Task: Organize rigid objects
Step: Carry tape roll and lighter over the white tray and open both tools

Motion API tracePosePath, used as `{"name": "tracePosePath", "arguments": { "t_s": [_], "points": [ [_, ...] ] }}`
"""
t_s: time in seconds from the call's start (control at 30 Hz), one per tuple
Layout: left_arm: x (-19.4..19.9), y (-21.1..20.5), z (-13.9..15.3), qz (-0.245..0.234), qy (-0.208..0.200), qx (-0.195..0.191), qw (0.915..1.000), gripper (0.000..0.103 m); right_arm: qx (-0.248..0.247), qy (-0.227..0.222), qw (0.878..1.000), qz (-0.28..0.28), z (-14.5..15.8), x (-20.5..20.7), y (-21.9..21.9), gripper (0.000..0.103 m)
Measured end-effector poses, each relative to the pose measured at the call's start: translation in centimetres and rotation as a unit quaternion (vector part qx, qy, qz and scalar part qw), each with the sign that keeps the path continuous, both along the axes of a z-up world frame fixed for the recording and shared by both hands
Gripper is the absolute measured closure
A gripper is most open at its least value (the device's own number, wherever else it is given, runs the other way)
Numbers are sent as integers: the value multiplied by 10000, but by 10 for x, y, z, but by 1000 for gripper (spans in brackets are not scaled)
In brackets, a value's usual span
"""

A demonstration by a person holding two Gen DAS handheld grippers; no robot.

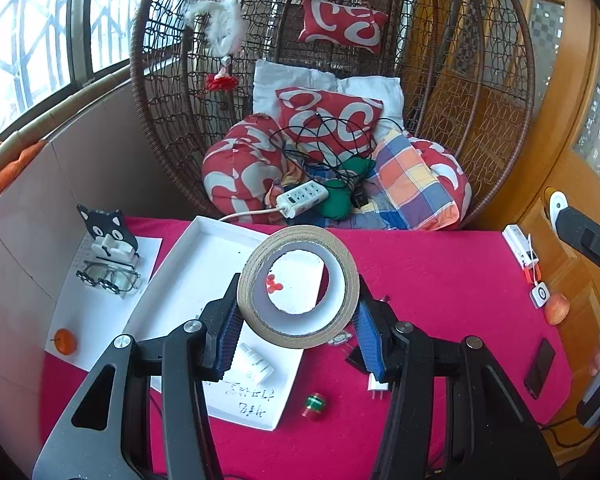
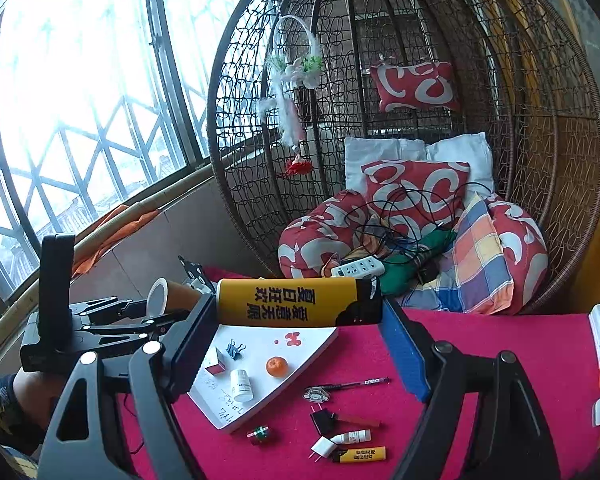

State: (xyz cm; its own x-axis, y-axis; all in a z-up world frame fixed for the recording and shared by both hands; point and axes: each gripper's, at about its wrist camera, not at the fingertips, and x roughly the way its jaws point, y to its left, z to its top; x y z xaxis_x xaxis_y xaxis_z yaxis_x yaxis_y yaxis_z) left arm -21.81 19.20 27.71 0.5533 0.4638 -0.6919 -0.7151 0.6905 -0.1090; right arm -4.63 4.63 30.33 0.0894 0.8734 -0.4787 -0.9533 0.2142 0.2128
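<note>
The left tongs pinch the tape roll by its faces above the white tray; the right tongs clamp the yellow can endwise at twelve o'clock. Either smooth load could slip and fall onto the tabletop.

2 wrist views angled down, sharing white tray and wicker chair

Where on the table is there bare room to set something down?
Free: the red cloth between the white tray and the phone, and the tray's far end. Crowded: the near cloth around the pen and plug.
</note>
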Motion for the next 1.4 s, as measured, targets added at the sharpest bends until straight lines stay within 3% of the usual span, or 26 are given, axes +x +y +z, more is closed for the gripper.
{"name": "tracePosePath", "arguments": {
  "t_s": [0.43,0.73,1.03,1.23,1.4],
  "points": [
    [-50,44,-10,255,10,-178,9995,53,-282,146,9990,301,-16,-37,50,23],
    [-89,100,-33,356,-7,-628,9974,53,-679,116,9963,521,-43,-67,95,23],
    [-66,157,-88,-7,369,-1353,9901,53,-1589,-133,9842,774,-103,-95,156,23],
    [-40,173,-145,-36,914,-1661,9819,53,-2398,-655,9649,846,-160,-107,190,23],
    [-35,168,-157,-34,1194,-1555,9806,52,-2701,-522,9585,755,-188,-107,195,23]
  ]
}}
